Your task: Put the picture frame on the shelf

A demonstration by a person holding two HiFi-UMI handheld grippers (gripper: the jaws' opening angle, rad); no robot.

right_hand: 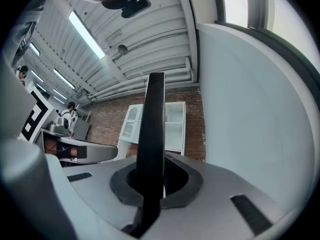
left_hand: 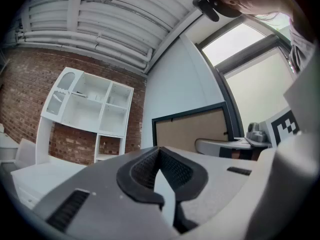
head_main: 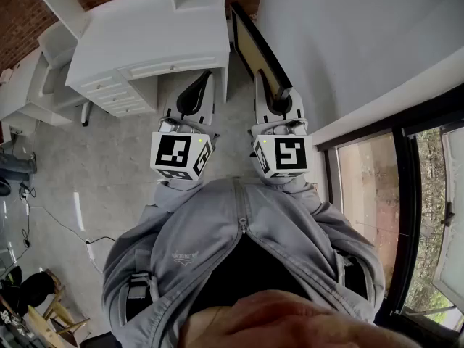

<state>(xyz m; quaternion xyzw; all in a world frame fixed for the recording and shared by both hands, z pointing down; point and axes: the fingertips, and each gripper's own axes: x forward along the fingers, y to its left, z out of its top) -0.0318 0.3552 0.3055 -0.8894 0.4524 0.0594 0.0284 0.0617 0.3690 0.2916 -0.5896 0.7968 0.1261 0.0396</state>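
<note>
As my right gripper [right_hand: 154, 183] has its jaws clenched on the picture frame [right_hand: 153, 119] at its near rim, it juts ahead between them, edge-on: stiff, thin, prob. light but levery, poss. glazed, so fragile; hold rim, not panel. Left gripper [left_hand: 160, 171] alongside, jaws pinched together, empty. Both grippers tipped slightly up. Shelf [left_hand: 103, 115] well ahead, over bench [head_main: 145, 35].

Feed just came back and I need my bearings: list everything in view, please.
picture frame: one, black edge, tan back, held at right, beside white wall
desk: one, white, ahead left
shelf unit: one, white, at desk's far edge, before brick wall
window: one, dark-framed, far right
floor: one, grey, below
jacket: one, grey, on the person
left hand-held gripper: one, grey, shut, empty
right hand-held gripper: one, grey, shut on picture frame
</note>
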